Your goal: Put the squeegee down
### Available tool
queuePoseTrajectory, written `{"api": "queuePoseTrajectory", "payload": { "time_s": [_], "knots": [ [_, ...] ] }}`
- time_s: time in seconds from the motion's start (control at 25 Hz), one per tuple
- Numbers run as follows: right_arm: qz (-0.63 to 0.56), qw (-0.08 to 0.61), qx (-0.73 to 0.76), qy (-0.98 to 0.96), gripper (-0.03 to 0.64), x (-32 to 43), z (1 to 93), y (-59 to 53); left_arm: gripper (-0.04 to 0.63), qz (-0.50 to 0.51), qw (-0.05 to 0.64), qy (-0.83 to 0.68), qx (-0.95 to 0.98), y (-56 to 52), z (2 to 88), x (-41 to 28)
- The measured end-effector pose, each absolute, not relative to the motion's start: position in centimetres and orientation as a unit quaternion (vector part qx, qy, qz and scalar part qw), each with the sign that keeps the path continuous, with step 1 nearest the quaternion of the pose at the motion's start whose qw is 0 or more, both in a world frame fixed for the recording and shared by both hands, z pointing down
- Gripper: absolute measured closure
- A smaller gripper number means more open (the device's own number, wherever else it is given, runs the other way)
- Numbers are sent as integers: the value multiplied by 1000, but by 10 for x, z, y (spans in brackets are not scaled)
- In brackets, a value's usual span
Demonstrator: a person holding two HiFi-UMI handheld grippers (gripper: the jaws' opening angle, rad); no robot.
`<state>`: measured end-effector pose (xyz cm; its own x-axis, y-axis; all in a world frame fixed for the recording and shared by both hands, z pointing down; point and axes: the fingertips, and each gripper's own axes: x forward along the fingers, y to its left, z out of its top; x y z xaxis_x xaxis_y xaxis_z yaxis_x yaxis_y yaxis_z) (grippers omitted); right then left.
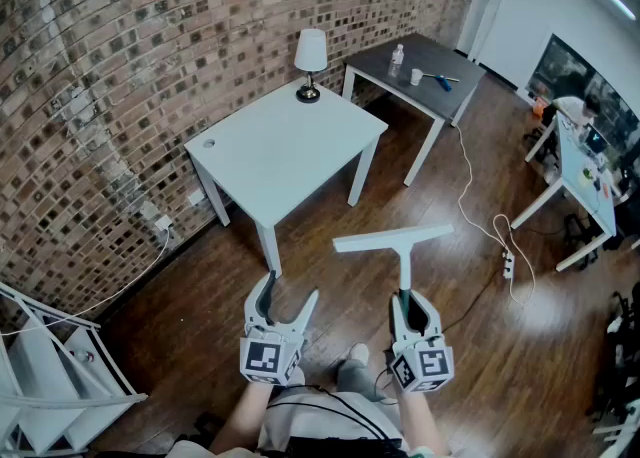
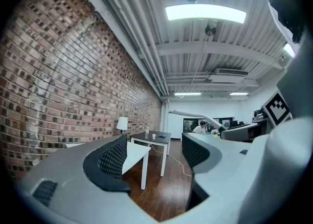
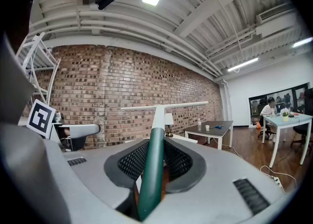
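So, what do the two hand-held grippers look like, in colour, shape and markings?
The left gripper and the right gripper both have pale grey plastic bodies that end in two curved jaws. The inner pads of the jaws are black with a fine grid texture. Each gripper carries a white cube with black square markers. Some thin black cables run close to the person's body.

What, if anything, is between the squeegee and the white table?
Nothing visible. The right gripper holds the squeegee above the wood floor, short of the white table; a lamp stands at its far corner.
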<state>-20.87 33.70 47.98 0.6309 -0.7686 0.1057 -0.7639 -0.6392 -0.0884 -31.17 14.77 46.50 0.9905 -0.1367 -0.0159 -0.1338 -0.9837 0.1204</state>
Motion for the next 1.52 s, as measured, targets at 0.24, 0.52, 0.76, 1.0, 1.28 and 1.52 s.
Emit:
{"api": "queuePoseTrajectory", "payload": {
  "time_s": [0.24, 0.52, 0.76, 1.0, 1.28, 1.52],
  "knots": [
    [-58, 33, -906, 418, 502, -144, 484, 351, 250, -4, 30, -69, 997, 150, 482, -253],
    [-31, 45, -906, 420, 502, -36, 469, 386, 250, -7, 0, -88, 996, 173, 464, -155],
    [-62, 61, -897, 433, 502, 30, 496, 416, 250, 9, -17, -109, 994, 201, 476, -97],
    [-89, 62, -882, 459, 502, 50, 512, 408, 250, 30, -16, -133, 991, 197, 480, -75],
    [-101, 63, -872, 476, 502, 92, 529, 355, 250, 39, -13, -162, 986, 143, 497, -47],
    [-93, 40, -862, 497, 502, 146, 526, 281, 250, 12, -8, -179, 984, 72, 499, 5]
  ]
}}
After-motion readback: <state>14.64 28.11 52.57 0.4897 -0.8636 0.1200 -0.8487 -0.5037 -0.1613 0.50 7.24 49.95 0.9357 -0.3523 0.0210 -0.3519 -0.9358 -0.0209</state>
